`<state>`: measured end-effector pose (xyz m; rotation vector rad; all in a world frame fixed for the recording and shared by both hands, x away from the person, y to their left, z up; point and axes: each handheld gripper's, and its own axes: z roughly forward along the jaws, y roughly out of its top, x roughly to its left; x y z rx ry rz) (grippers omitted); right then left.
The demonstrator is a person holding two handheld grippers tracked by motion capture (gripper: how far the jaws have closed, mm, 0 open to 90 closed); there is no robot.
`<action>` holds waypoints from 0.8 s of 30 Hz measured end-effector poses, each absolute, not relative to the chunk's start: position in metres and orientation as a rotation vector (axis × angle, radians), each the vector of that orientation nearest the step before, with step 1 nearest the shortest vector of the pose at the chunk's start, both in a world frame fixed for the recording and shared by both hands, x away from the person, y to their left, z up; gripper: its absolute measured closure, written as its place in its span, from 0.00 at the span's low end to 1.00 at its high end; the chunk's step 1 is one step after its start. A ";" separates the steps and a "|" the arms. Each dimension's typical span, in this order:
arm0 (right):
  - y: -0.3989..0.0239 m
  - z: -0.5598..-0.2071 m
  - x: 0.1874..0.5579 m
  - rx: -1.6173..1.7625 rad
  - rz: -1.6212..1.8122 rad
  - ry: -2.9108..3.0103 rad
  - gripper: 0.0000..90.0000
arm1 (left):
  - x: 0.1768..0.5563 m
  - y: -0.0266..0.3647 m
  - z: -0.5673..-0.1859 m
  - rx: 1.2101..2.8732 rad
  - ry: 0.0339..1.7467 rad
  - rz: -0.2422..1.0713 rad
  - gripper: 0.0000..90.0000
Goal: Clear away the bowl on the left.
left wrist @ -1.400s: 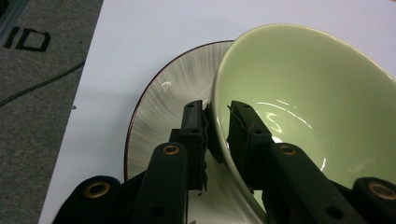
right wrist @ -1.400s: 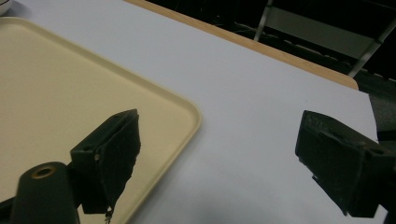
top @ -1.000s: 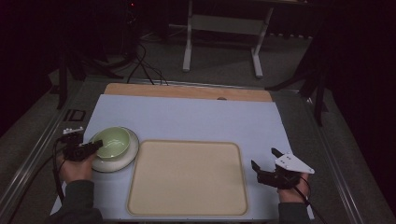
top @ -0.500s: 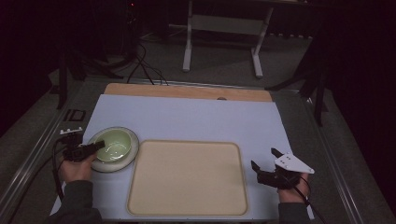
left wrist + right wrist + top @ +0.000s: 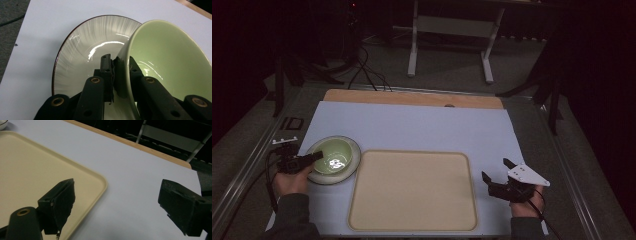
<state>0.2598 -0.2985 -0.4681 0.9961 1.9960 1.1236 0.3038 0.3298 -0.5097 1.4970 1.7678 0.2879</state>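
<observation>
A pale green bowl (image 5: 335,156) sits in a white ribbed plate (image 5: 355,165) at the table's left. My left gripper (image 5: 316,156) comes in from the left and is shut on the bowl's near rim. In the left gripper view its jaws clamp the green bowl (image 5: 170,60) wall, one pad inside and one outside, at the gripper (image 5: 117,59) tips. The bowl leans over the plate (image 5: 87,42). My right gripper (image 5: 495,169) hovers open right of the beige tray (image 5: 412,190), with nothing between its jaws (image 5: 117,187).
The empty beige tray (image 5: 37,170) lies at the front middle of the light blue mat (image 5: 422,127). A wooden strip (image 5: 412,98) runs along the table's far edge. A metal stand (image 5: 449,30) is on the floor beyond.
The left gripper's tips have edged slightly further onto the bowl's rim. Both hands and the tray stay where they were.
</observation>
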 end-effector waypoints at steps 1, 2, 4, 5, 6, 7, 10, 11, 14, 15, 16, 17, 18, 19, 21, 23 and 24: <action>-0.299 -0.468 0.260 0.996 1.124 1.996 0.15 | 0.304 0.330 -0.510 1.497 1.768 0.289 0.90; -0.298 -0.468 0.260 0.996 1.123 1.997 0.15 | 0.304 0.330 -0.510 1.496 1.766 0.289 0.90; -0.298 -0.468 0.260 0.995 1.123 1.996 0.15 | 0.303 0.329 -0.509 1.495 1.763 0.288 0.90; -0.299 -0.468 0.260 0.995 1.124 1.995 0.15 | 0.303 0.329 -0.509 1.493 1.763 0.288 0.90; -0.299 -0.468 0.260 0.996 1.125 1.995 0.15 | 0.303 0.329 -0.509 1.492 1.761 0.290 0.90; -0.299 -0.468 0.260 0.996 1.127 1.993 0.15 | 0.303 0.330 -0.508 1.489 1.759 0.293 0.90; -0.299 -0.468 0.260 0.999 1.128 1.990 0.15 | 0.301 0.331 -0.506 1.471 1.751 0.297 0.90; -0.299 -0.468 0.260 0.998 1.128 1.990 0.15 | 0.300 0.332 -0.505 1.462 1.748 0.294 0.90; -0.299 -0.468 0.260 0.999 1.128 1.990 0.15 | 0.298 0.333 -0.503 1.442 1.738 0.303 0.90; -0.299 -0.468 0.260 0.999 1.128 1.990 0.15 | 0.297 0.333 -0.502 1.440 1.736 0.303 0.90; -0.299 -0.468 0.260 1.000 1.128 1.989 0.15 | 0.297 0.333 -0.501 1.440 1.735 0.304 0.90; -0.300 -0.468 0.260 1.000 1.128 1.989 0.15 | 0.297 0.333 -0.501 1.438 1.734 0.305 0.90; -0.300 -0.467 0.260 1.000 1.128 1.989 0.15 | 0.296 0.333 -0.500 1.434 1.731 0.305 0.90; -0.300 -0.467 0.260 1.001 1.128 1.988 0.15 | 0.296 0.333 -0.500 1.430 1.728 0.305 0.90; -0.300 -0.467 0.260 1.000 1.128 1.988 0.15 | 0.295 0.333 -0.499 1.422 1.720 0.300 0.90; -0.300 -0.467 0.260 1.001 1.129 1.988 0.15 | 0.295 0.333 -0.497 1.407 1.708 0.293 0.90; -0.300 -0.467 0.260 1.001 1.129 1.987 0.15 | 0.294 0.333 -0.496 1.402 1.701 0.293 0.90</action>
